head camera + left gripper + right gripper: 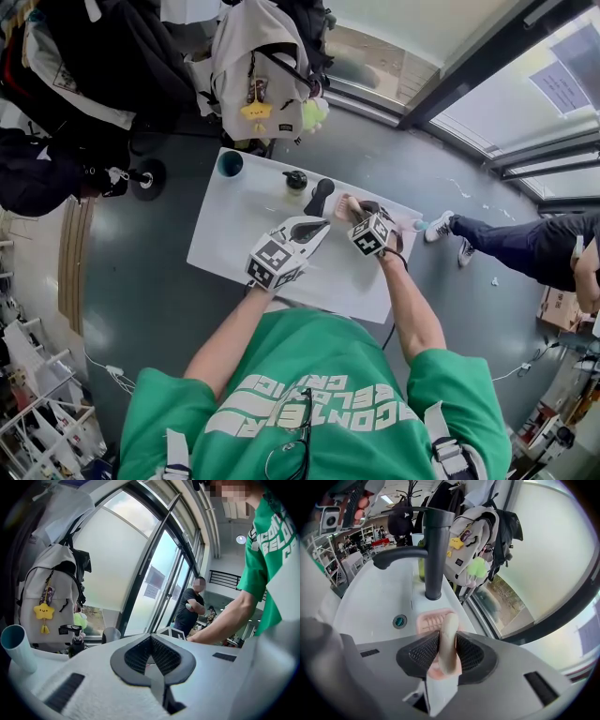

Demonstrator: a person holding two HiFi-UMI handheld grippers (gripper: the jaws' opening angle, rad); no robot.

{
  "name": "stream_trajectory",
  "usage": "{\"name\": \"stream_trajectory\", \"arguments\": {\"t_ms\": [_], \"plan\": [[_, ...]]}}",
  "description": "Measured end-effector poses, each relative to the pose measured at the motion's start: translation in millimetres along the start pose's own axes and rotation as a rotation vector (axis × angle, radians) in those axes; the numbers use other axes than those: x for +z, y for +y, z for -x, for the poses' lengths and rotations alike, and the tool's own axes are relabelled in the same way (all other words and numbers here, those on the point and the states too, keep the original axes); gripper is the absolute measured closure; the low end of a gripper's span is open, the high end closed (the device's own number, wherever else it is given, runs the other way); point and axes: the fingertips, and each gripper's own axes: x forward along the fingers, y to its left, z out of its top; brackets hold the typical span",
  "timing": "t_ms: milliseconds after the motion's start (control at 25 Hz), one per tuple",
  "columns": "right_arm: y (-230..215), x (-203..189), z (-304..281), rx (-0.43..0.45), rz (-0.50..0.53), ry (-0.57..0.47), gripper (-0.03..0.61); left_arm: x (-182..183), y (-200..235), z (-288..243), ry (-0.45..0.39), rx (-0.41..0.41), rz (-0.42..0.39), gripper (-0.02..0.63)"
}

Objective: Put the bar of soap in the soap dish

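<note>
Dark grey floor (141,300) beside tall dark-framed windows (525,103)
Daylight falls on a white worktop (234,234); a pale backpack (258,66) and dark coats (103,56) hang behind it, white wire shelving (37,412) at one edge

The faucet (432,550) stands close behind the soap dish (427,620); basin (377,597) open.

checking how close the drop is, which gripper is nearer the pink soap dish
Right. The right gripper holds the bar of soap just over the soap dish; the left gripper sits off to its left, shut and empty.
</note>
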Motion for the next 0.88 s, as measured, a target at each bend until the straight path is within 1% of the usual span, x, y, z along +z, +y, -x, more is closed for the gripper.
{"name": "stream_trajectory", "arguments": {"t_ms": [320,880], "plan": [[6.5,2.3,4.9,0.000,-0.028,-0.034,0.471,-2.7,3.9,-0.3,0.000,0.009,0.007,0.609],[23.5,-6.6,11.1,0.036,-0.048,-0.035,0.471,-2.5,-3.6,-1.0,-0.006,0.016,0.003,0.609]]}}
